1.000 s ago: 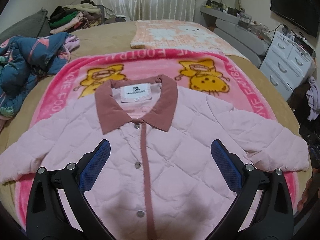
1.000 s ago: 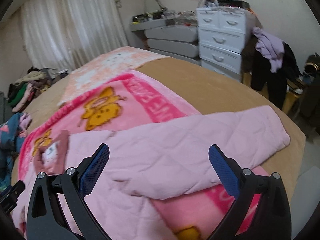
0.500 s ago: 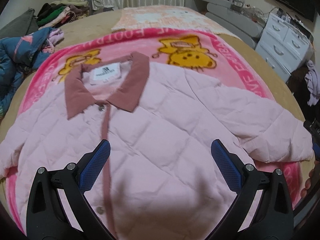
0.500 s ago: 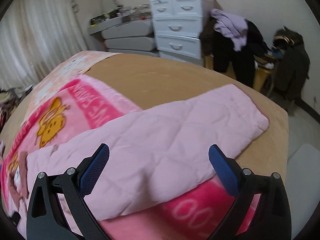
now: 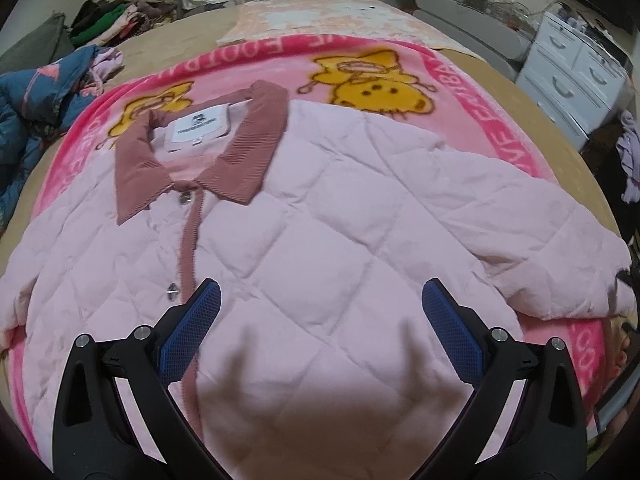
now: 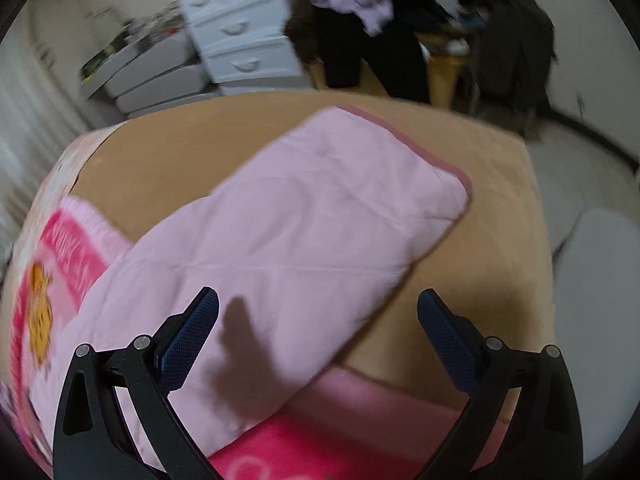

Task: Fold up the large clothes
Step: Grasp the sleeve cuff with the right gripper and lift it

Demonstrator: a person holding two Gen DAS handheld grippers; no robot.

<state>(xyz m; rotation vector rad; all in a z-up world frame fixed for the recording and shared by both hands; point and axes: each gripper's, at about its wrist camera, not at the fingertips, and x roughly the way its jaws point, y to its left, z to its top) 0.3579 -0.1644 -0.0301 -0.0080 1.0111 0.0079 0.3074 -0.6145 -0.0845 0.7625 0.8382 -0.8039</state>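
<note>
A pale pink quilted jacket (image 5: pixel 320 220) with a dusty-rose collar (image 5: pixel 244 152) lies flat, front up and buttoned, on a pink cartoon blanket (image 5: pixel 500 120). My left gripper (image 5: pixel 320 320) is open and empty, hovering over the jacket's right chest. The jacket's right sleeve (image 6: pixel 300 232) stretches out over the tan bed cover. My right gripper (image 6: pixel 318 320) is open and empty above the middle of that sleeve, short of the cuff (image 6: pixel 440 168).
A crumpled blue garment (image 5: pixel 36 104) and a clothes pile (image 5: pixel 120 12) sit at the bed's left. White drawers (image 5: pixel 576 76) stand to the right, also in the right wrist view (image 6: pixel 240 28). Dark clothes hang past the bed corner (image 6: pixel 400 40). The bed edge (image 6: pixel 536 240) is near.
Both grippers have shifted right. The left view slid from the button placket to the right chest. The right view swung along the sleeve toward its cuff and the bed corner.
</note>
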